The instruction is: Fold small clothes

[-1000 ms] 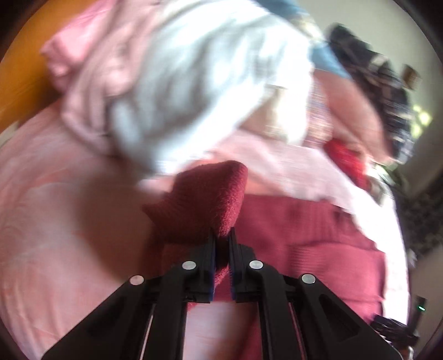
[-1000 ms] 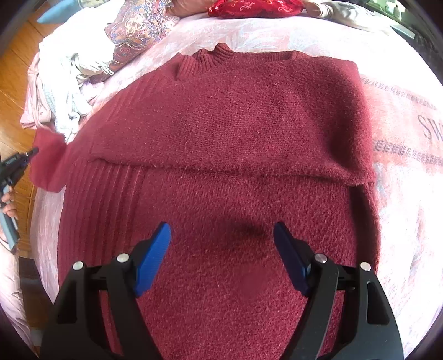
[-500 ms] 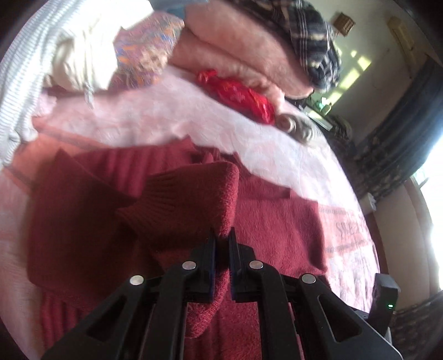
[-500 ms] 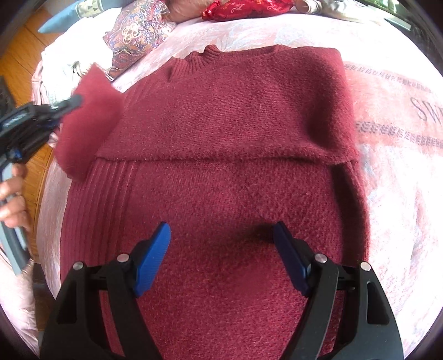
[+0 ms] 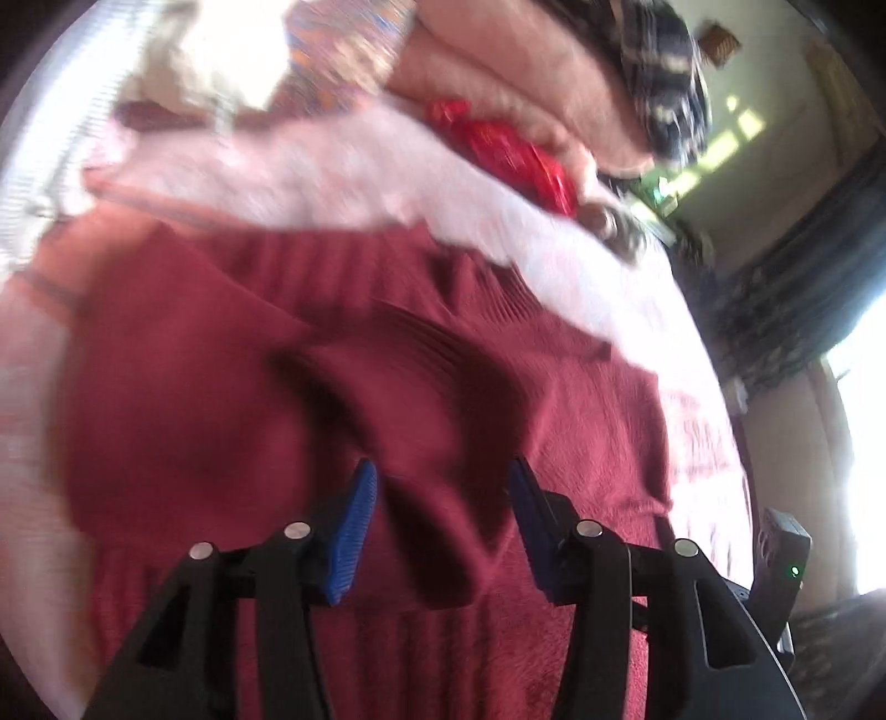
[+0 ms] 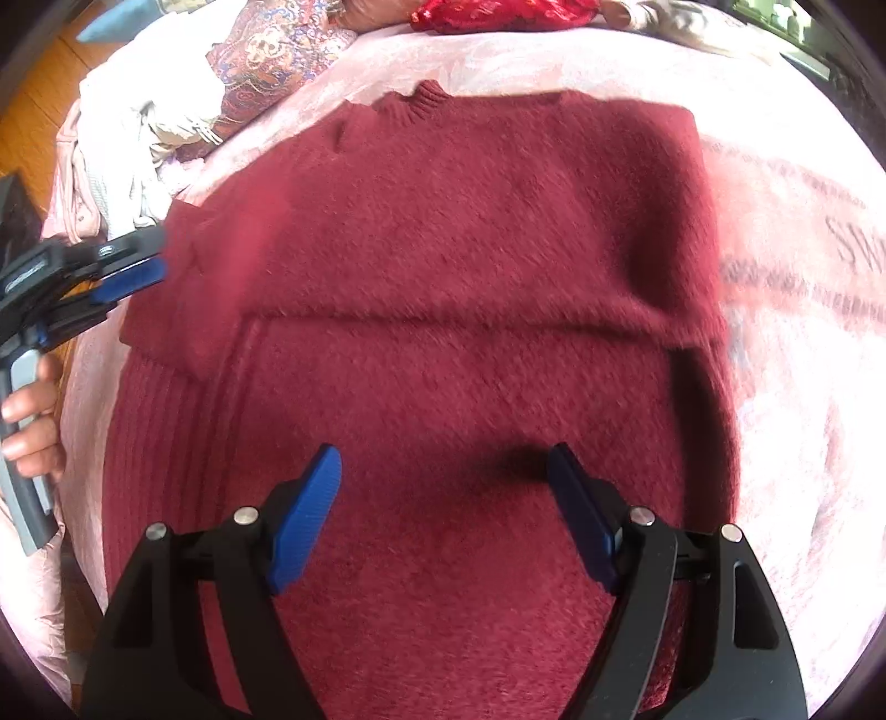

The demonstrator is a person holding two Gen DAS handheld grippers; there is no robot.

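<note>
A dark red knitted sweater [image 6: 454,266] lies flat on a pink bedspread [image 6: 803,399], collar at the far end, its right sleeve folded across the chest. My left gripper [image 5: 441,471] hovers over the sweater's left side, its jaws opening. The left sleeve [image 5: 421,410] droops loose between the blue pads [image 5: 354,515], which do not press on it. In the right wrist view the left gripper [image 6: 133,271] sits at the left edge beside that sleeve [image 6: 205,277]. My right gripper [image 6: 443,451] stands open above the sweater's lower body, holding nothing.
A pile of white and pink clothes [image 6: 127,144] and a paisley cloth [image 6: 277,61] lie at the bed's far left. A red item [image 6: 498,11] rests at the far edge. A person's hand [image 6: 33,421] holds the left gripper's handle. Wooden floor [image 6: 33,116] shows at left.
My left gripper carried the sleeve from the bed's left edge over onto the sweater's body, then its jaws parted and let the sleeve go. The right gripper stayed still.
</note>
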